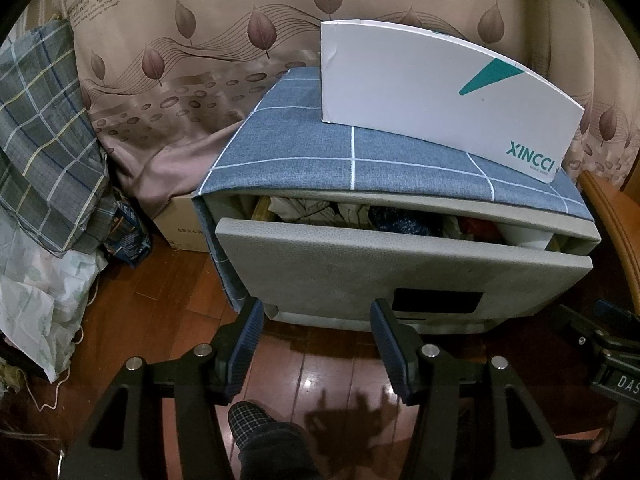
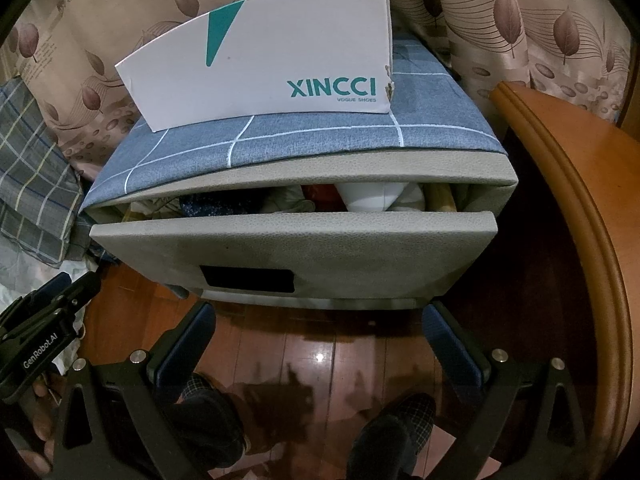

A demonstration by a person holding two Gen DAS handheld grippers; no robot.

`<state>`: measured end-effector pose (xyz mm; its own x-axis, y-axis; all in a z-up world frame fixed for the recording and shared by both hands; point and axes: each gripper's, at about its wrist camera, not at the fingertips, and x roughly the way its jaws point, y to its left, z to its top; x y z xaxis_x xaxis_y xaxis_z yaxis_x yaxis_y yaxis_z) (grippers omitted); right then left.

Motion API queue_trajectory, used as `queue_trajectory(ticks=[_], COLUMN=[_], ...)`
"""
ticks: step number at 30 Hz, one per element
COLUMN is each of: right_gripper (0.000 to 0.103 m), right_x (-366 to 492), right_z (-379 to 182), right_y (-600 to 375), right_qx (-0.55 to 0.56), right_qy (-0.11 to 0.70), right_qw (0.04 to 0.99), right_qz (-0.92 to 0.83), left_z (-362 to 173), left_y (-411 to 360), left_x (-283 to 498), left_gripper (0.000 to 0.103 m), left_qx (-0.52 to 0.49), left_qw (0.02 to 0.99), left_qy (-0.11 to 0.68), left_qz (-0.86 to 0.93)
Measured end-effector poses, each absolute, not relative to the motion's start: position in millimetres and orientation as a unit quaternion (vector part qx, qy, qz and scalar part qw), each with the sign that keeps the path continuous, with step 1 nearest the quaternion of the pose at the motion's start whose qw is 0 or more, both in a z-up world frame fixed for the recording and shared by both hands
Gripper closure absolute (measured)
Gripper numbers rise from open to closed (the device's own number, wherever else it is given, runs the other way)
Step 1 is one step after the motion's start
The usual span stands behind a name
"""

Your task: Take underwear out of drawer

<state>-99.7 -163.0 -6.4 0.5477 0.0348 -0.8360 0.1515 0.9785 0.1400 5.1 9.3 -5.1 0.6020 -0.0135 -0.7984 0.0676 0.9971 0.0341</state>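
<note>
Both the left gripper [image 1: 318, 344] and right gripper [image 2: 320, 344] gape empty below the drawer [image 1: 400, 268], frame centre; risk: narrow gap snags fingers, or wrong garment [image 1: 396, 216] grabbed.

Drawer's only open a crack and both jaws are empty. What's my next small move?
Probably hook the left gripper into the dark handle cutout and pull the drawer front further out. The gap showing the clothes looks too narrow to reach in, and the right gripper hangs free too.

Drawer [image 1: 400, 264] contents show only through a narrow gap at mid-frame; individual garments [image 2: 256, 200] cannot be told apart. Plaid slipper [image 1: 256, 428], lower centre, is cut off by the bottom edge behind gripper arms.
</note>
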Motion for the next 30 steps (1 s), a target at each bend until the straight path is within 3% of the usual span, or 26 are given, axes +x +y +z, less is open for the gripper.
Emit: queue_trajectory(ticks=[14, 30], right_gripper=[0.001, 0.001], right_x=[-94.5, -32.6], right_z=[-0.9, -17.4], right_y=[-166.5, -162.6], right_qx=[0.110, 0.056], right_qy=[0.466, 0.473], right_qw=[0.877, 0.877], right_qz=[-0.035, -0.066], left_z=[-3.1, -1.6], left_y=[11.4, 26.2], left_x=[8.9, 9.2], left_gripper=[0.046, 0.046], left_qx=[0.014, -0.020], left_qw=[0.895, 0.897], left_qy=[0.445, 0.440], left_qz=[-0.029, -0.036])
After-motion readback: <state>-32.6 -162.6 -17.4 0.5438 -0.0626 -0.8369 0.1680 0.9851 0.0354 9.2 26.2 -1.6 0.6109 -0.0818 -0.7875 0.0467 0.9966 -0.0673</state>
